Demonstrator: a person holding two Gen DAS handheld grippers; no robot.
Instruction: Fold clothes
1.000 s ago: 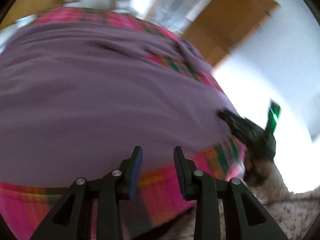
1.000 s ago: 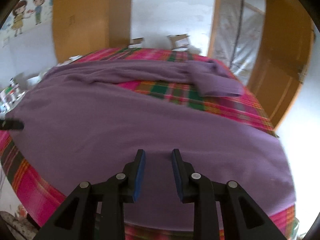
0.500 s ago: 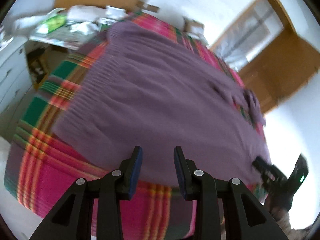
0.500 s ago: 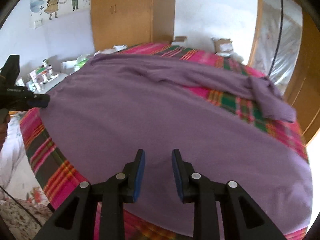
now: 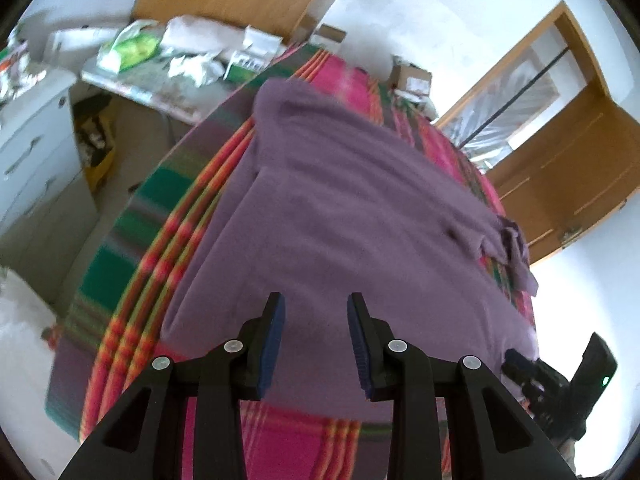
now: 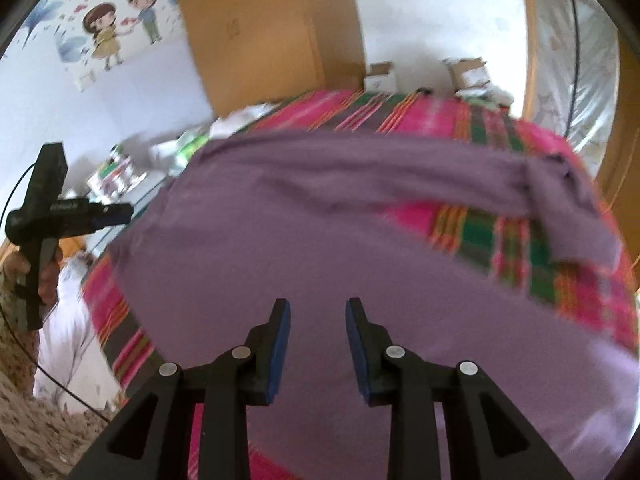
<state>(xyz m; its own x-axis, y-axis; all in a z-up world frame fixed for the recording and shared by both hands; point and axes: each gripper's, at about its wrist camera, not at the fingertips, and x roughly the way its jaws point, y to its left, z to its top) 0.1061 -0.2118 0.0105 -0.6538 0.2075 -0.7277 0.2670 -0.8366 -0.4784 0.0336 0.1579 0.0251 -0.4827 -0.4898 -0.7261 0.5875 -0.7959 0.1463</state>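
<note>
Claws point(image 5: 315, 336) apart above purple sweater point(image 5: 340, 216)

Home bedroom: a bed point(image 5: 120, 264) with a pink-and-green plaid cover fills the middle, with a wooden wardrobe point(image 6: 272, 28) against the far wall and a wooden door point(image 5: 568, 168) standing open on the right. Cartoon wall sticker of two children point(image 6: 120, 20) high on the far left, white chest of drawers point(image 5: 32, 152) left of the bed, cluttered tabletop point(image 5: 168, 64) of bags and packets beside it. Small cardboard boxes point(image 6: 466, 70) sit on the far side of the bed by the wall.
</note>
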